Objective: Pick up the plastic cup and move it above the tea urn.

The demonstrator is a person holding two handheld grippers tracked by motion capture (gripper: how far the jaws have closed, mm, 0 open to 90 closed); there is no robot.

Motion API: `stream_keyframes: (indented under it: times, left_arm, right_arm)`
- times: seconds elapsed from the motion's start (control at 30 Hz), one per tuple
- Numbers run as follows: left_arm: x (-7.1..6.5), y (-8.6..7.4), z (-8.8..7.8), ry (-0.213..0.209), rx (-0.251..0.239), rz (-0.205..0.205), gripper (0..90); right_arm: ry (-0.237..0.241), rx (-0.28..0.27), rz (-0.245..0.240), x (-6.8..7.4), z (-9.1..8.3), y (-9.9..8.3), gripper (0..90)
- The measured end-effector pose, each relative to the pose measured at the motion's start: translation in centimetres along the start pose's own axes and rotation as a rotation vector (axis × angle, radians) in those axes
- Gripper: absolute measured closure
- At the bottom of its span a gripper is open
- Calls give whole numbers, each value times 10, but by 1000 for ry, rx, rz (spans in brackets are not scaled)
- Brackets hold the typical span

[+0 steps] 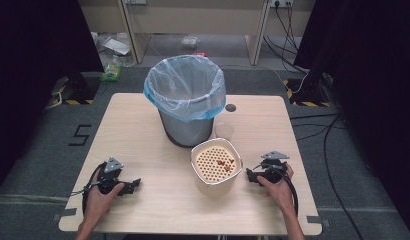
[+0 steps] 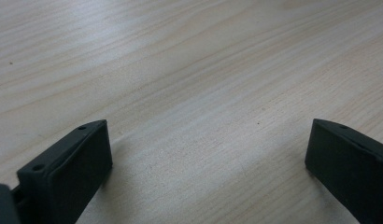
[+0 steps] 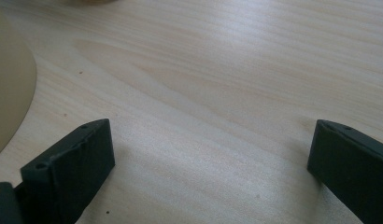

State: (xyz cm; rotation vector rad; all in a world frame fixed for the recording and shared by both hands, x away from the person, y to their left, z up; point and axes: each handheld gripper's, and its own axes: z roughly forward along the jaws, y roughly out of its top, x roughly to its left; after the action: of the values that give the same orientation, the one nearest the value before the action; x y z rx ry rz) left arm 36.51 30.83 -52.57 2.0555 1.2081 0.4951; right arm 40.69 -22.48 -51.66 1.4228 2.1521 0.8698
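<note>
I have both grippers resting on the bench [image 1: 143, 125], jaws wide apart with nothing between them: the left gripper [image 1: 134, 184] well clear of everything, the right gripper [image 1: 249, 175] just beside the white strainer tub [image 1: 216, 166]. The tub sits in front of the lined bin [image 1: 185, 100] and holds a few reddish scraps [image 1: 224, 164], perhaps food bits. I'd take the tub by its rim from both sides, lift level, and tip over the bin.

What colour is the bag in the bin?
Light blue, see-through bag; the high view shows it best.
</note>
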Motion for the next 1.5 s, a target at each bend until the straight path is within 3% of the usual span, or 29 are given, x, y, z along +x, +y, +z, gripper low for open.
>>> stream_keyframes:
  times: [0.13, 0.17, 0.23, 0.27, 0.33, 0.57, 0.7, 0.73, 0.87, 1.2, 1.5]
  left_arm:
    - [0, 0, 0, 0, 0, 0, 0]
    - [0, 0, 0, 0, -1, -1, 0]
    - [0, 0, 0, 0, 0, 0, 0]
    - [0, 0, 0, 0, -1, -1, 0]
    - [0, 0, 0, 0, -1, -1, 0]
    - [0, 0, 0, 0, 1, 1, 0]
    - [0, 0, 0, 0, 1, 1, 0]
    - [0, 0, 0, 0, 1, 1, 0]
    - [0, 0, 0, 0, 1, 0, 0]
    - [0, 0, 0, 0, 1, 1, 0]
    - [0, 0, 0, 0, 0, -1, 0]
  right_arm:
    - [-3, -8, -1, -2, -1, 0, 68]
    - [2, -17, -6, -4, -3, 1, 192]
    - [4, -18, -15, -6, -5, 2, 218]
    - [-1, -29, -19, -7, -8, 6, 164]
    - [-3, -53, -26, -9, -12, 13, 195]
    - [-4, -115, -31, -16, -20, 49, 246]
    - [10, -122, -31, -16, -19, 67, 265]
    - [25, -132, -36, -12, -20, 81, 294]
    - [51, -141, -56, -3, -20, 104, 333]
    - [118, -118, -84, 18, 0, 145, 470]
    - [150, -54, -84, 24, 23, 153, 642]
